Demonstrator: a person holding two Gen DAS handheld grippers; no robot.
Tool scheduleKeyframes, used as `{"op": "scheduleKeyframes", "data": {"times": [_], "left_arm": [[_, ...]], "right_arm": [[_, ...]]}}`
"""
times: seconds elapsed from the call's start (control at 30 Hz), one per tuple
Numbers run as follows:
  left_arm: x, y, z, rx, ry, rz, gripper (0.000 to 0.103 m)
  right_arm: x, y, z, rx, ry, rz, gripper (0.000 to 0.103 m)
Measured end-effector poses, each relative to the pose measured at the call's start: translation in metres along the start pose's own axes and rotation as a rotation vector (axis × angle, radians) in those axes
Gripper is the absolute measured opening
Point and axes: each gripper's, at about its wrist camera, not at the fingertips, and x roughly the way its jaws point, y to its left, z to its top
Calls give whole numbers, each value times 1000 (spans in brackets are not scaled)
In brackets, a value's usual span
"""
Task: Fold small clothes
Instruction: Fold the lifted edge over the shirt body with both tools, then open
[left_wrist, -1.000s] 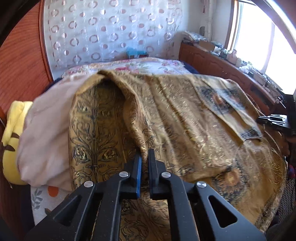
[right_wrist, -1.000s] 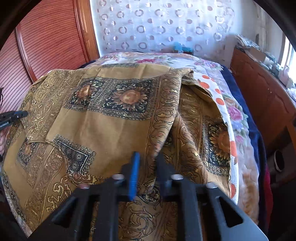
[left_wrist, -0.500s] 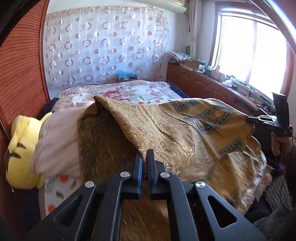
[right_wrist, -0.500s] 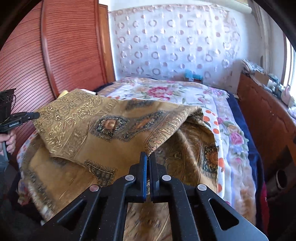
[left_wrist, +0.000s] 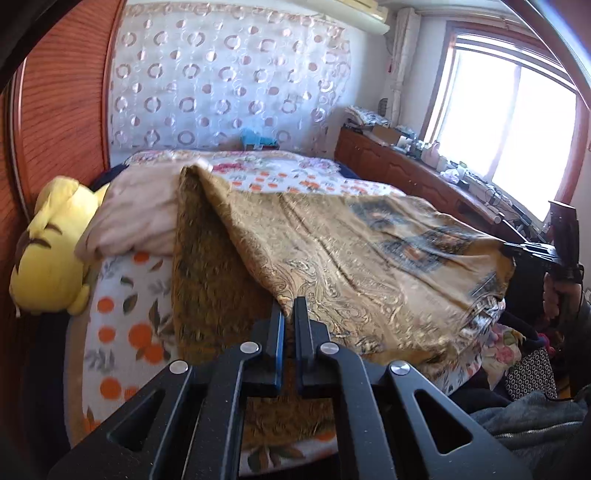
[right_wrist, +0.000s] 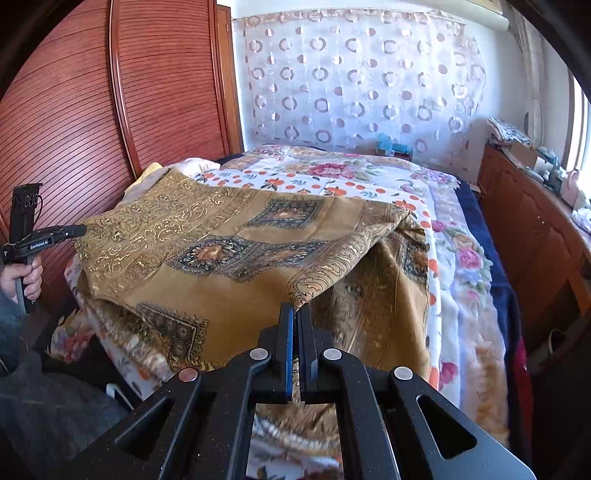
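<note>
Cloth: a gold paisley shawl (left_wrist: 332, 251) lifted above the bed (left_wrist: 122, 332), stretched between both tools.
Left tool (left_wrist: 290, 308): pinched tight on one near corner.
Right tool (right_wrist: 295, 314): clamped on the opposite corner.
Beside: a yellow plush toy (left_wrist: 48, 251) against the wooden wardrobe (right_wrist: 110, 110).

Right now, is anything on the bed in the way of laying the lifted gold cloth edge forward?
Nothing visible blocks it. Both tools, left and right, grip the gold cloth; the floral bedspread beyond lies bare. The pink blanket lies left.
</note>
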Motion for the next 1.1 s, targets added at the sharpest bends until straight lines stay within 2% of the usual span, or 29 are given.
{"op": "scheduleKeyframes", "data": {"times": [0.2, 0.37, 0.53, 0.6, 0.63, 0.7, 0.83, 1.0, 1.1], "left_arm": [[29, 12, -27, -38, 104, 32, 6], [38, 7, -30, -13, 135, 73, 7], [39, 9, -30, -14, 133, 106, 42], [38, 13, -32, -27, 135, 101, 47], [37, 13, -32, -30, 131, 106, 60], [32, 15, -32, -36, 107, 136, 79], [25, 24, -28, -60, 80, 168, 80], [25, 31, -30, -63, 95, 193, 80], [27, 33, -32, -74, 106, 197, 80]], "right_arm": [[29, 2, -10, 22, 85, -14, 2], [44, 3, -10, 39, 123, -26, 2], [35, 5, -1, 40, 91, -37, 2], [32, 10, -3, 34, 73, -45, 2], [31, 12, -3, 29, 64, -50, 2], [23, 20, -5, 20, 48, -61, 2], [15, 29, -6, 0, 20, -85, 2], [12, 39, -6, -14, 8, -100, 5], [10, 42, -4, -10, 1, -115, 20]]}}
